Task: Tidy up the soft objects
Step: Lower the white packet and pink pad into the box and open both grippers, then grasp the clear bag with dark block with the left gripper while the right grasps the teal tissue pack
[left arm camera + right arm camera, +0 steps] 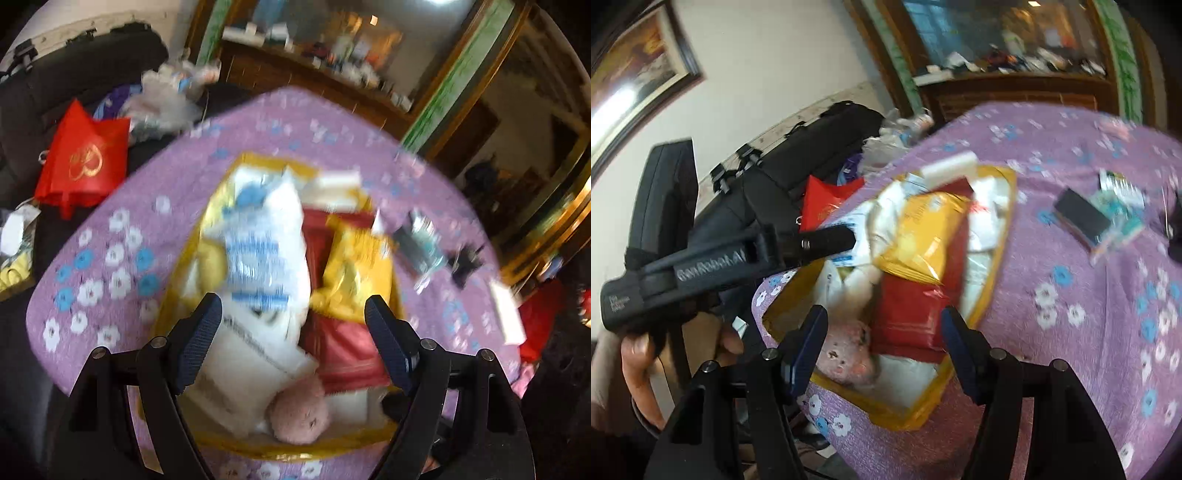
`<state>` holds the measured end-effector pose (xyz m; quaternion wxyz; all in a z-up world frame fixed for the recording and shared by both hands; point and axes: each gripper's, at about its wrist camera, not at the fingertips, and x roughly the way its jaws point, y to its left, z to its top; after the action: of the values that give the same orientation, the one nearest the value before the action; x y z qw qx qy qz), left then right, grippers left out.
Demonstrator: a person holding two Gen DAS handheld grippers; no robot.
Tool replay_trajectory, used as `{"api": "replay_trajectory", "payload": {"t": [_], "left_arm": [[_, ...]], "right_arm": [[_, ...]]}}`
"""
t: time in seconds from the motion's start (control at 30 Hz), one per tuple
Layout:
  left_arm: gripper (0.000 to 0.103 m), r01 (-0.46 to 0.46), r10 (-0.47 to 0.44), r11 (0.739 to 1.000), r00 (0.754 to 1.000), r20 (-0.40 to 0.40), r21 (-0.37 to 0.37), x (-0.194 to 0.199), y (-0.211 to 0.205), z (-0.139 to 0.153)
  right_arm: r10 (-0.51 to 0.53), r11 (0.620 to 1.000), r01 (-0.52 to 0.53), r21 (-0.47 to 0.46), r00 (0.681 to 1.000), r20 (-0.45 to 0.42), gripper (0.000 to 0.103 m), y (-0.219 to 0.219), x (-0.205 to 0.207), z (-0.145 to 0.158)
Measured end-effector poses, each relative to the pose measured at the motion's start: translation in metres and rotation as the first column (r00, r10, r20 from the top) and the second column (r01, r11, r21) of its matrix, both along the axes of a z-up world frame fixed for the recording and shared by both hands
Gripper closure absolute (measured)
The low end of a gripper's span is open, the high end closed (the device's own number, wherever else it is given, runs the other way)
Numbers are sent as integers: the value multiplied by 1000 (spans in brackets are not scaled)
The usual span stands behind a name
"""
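A yellow-rimmed box (236, 173) sits on a purple flowered cloth (110, 236). It holds a white-and-blue soft pack (266, 243), a yellow packet (354, 269), a red packet (347, 350) and a pink plush toy (299, 413). My left gripper (293, 325) is open and empty above the box. In the right wrist view my right gripper (884, 332) is open and empty over the box's (997, 266) near end, above the pink plush (849, 354) and red packet (908, 314). The left gripper (827, 238) reaches in from the left over the yellow packet (923, 236).
A red bag (81, 158) and plastic bags (166, 96) lie on a dark sofa at the left. A black device and small packs (1097, 218) lie on the cloth to the right of the box. A wooden cabinet (314, 77) stands behind.
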<state>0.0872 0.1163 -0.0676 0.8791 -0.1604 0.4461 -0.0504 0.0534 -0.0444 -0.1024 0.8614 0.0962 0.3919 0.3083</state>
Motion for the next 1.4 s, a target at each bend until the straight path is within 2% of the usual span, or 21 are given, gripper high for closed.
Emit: {"api": "replay_trajectory", "payload": {"t": [0.07,0.13,0.17,0.2,0.23,0.27,0.3,0.33,0.37,0.53,0.8,0.97,1.17,1.27,1.4], "left_arm": [[22,16,-15,1000,1000,26,-13,-5,-2,5],[22,-38,42,999,987,158,-24,-19,-1,19],[22,-60,60,998,981,182,-5,-21,-3,21],[22,-80,72,996,981,180,38,-20,-8,21],[22,-52,41,995,991,126,90,-15,-15,19],[22,-27,17,996,994,112,86,-13,-18,19],[22,-7,1,999,993,122,50,-15,-17,21],[22,-17,19,1000,986,164,-12,-20,-14,25],[22,-30,35,999,983,183,-34,-23,-14,27],[22,-15,29,998,973,227,-61,-27,-17,36],[22,43,-31,997,981,194,-58,-20,-39,38],[22,87,-74,995,976,203,-51,-22,-54,41],[22,154,-141,986,975,171,-70,-11,-70,40],[22,181,-165,977,976,144,-109,-2,-79,40],[23,175,-163,976,982,97,-129,10,-86,41]], "right_arm": [[-7,999,8,42,999,-31,39,-9,1,-2],[-4,997,4,73,1000,-9,39,-16,-2,3],[-10,997,10,78,1000,0,39,-19,-3,4],[-17,996,17,82,1000,-1,39,-21,-3,5],[-27,995,28,100,1000,-15,39,-25,-1,5],[-31,993,34,116,999,-21,39,-28,-1,5],[-35,989,39,144,999,-29,39,-33,0,6],[-36,987,40,158,999,-29,39,-35,0,7],[-39,985,42,168,999,-26,39,-39,1,8],[-69,973,77,215,996,-48,39,-55,5,8],[-71,973,81,217,996,-55,39,-76,5,4],[-114,970,128,206,990,-78,39,-99,11,0],[-167,962,185,202,981,-101,39,-131,23,-3],[-204,959,222,178,972,-112,39,-148,38,-2],[-264,949,285,133,951,-158,39,-171,86,1]]}}
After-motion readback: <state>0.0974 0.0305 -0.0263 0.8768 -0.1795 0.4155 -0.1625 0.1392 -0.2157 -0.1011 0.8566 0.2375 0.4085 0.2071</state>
